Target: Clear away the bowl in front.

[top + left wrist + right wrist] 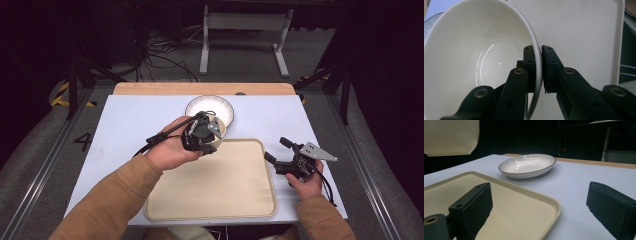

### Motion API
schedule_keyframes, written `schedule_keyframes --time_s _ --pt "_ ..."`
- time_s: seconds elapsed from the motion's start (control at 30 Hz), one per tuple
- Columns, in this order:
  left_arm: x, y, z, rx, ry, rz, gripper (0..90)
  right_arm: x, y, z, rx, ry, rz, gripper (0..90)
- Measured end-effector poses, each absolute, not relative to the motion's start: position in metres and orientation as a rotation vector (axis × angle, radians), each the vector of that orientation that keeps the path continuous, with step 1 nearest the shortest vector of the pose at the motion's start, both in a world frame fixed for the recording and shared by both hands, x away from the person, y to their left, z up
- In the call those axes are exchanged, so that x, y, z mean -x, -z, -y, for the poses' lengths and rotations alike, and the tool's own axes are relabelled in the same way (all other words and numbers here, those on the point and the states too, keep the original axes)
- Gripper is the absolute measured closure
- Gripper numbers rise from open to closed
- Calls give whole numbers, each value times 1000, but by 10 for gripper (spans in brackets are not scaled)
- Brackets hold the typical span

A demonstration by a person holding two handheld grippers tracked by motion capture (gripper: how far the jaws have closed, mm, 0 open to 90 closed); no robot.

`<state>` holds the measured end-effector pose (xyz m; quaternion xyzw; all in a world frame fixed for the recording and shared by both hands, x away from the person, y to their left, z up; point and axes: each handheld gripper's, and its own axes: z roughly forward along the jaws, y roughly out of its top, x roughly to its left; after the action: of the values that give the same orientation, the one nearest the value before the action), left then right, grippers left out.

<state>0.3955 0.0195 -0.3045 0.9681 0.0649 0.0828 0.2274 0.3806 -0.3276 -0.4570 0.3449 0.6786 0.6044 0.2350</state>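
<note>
My left gripper (202, 136) is shut on the rim of a cream bowl (474, 55), one jaw inside and one outside the wall. It holds the bowl (220, 136) tilted above the far edge of the beige tray (215, 195), and the bowl (449, 137) hangs at the top left of the right gripper view. A white plate with a dark rim (210, 107) lies on the table just beyond the tray. My right gripper (275, 149) rests open at the tray's right edge, with nothing between its jaws (539, 200). It points toward the plate (527, 165).
The pale blue table top (130, 125) has a wooden strip (200, 88) along its far edge. Beyond it, on the floor, stand a white frame (245, 30) and loose cables (160, 55). The tray (579, 30) lies bare beneath the bowl.
</note>
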Motion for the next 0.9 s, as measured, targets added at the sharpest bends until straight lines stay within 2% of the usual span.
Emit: schedule_keyframes --time_s 0.5,0.9 --pt "-386 320 -12 -2749 -156 -65 831 -381 457 327 -944 -1657 -1863 70" --pt "-383 337 -9 -2799 -101 -53 831 -380 457 327 -947 -1658 -1864 70"
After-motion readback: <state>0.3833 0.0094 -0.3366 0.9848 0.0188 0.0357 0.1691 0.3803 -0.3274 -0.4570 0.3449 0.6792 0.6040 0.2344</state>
